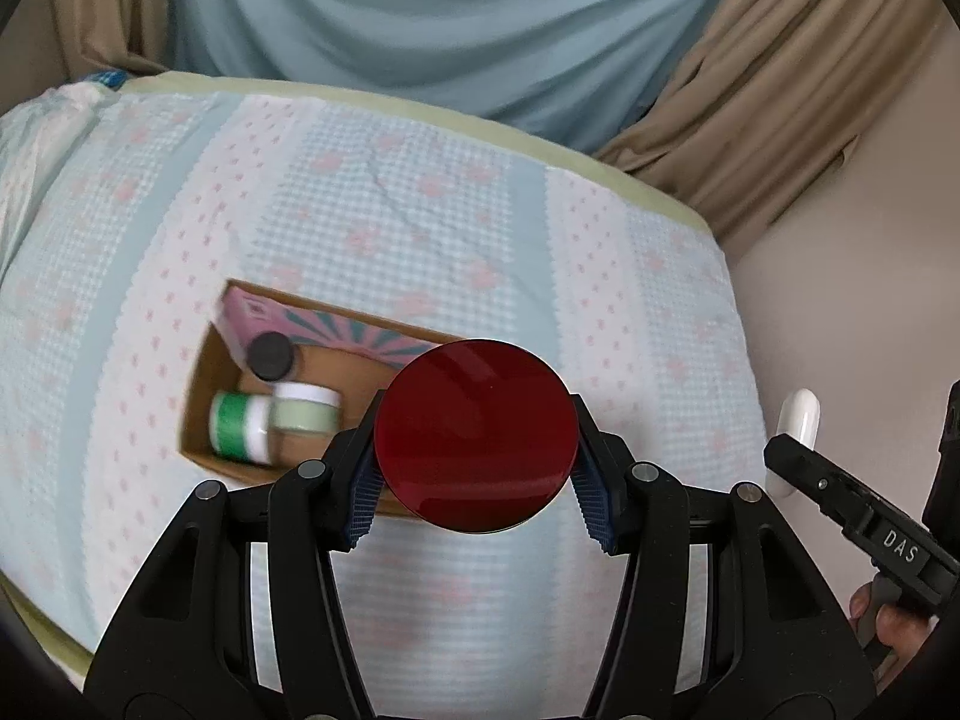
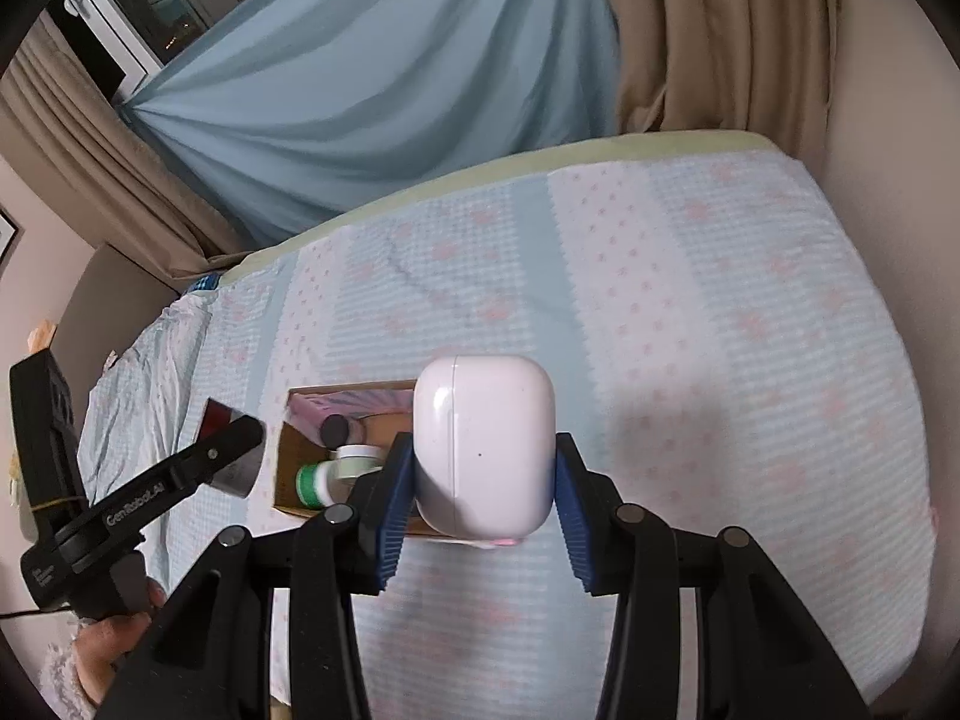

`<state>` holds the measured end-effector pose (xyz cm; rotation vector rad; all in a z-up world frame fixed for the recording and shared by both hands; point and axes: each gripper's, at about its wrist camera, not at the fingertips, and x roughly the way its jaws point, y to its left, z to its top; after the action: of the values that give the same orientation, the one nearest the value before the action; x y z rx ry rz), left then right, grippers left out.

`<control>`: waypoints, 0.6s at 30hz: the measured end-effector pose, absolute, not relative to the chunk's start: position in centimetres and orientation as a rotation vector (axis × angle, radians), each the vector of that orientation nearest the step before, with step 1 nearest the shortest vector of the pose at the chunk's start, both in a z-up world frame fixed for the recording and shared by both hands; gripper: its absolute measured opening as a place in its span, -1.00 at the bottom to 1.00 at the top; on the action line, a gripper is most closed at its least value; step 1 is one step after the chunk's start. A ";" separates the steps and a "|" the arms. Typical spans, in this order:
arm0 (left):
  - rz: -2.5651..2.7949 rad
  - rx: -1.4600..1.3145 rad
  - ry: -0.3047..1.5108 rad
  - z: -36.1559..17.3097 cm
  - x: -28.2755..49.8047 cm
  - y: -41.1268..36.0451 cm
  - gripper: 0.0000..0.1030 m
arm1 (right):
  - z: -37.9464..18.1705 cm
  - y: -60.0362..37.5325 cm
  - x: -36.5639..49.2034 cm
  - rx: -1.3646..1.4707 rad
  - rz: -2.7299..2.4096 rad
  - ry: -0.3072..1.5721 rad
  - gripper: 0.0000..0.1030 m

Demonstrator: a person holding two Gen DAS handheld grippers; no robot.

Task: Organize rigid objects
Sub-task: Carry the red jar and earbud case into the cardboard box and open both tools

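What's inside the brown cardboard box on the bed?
In the cardboard box lie a green-labelled bottle, a white-lidded pale green jar, a black-capped container and a pink patterned box. The red disc in the left tool hides its near end.

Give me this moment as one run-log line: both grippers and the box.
left gripper: shut on red disc | right gripper: shut on white earbud case | cardboard box: open on bed, holds jars, pink carton

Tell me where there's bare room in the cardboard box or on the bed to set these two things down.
The cardboard box is crowded at its left end: green jar, white-lidded jar, black-capped jar, with a pink box along the far wall. Its brown floor toward the right end, behind the red disc, looks free. The bedspread right of the box is bare.
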<state>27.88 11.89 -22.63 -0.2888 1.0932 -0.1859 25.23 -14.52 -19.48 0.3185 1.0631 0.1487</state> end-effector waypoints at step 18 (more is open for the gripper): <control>-0.302 -0.123 1.282 -33.8 37.4 20.1 -0.02 | -30.3 -1.1 32.8 0.268 0.148 1.282 -0.21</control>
<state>37.39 20.12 -33.79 -0.1233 1.2818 -0.3018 32.78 -1.08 -30.31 0.2684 1.2820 0.1483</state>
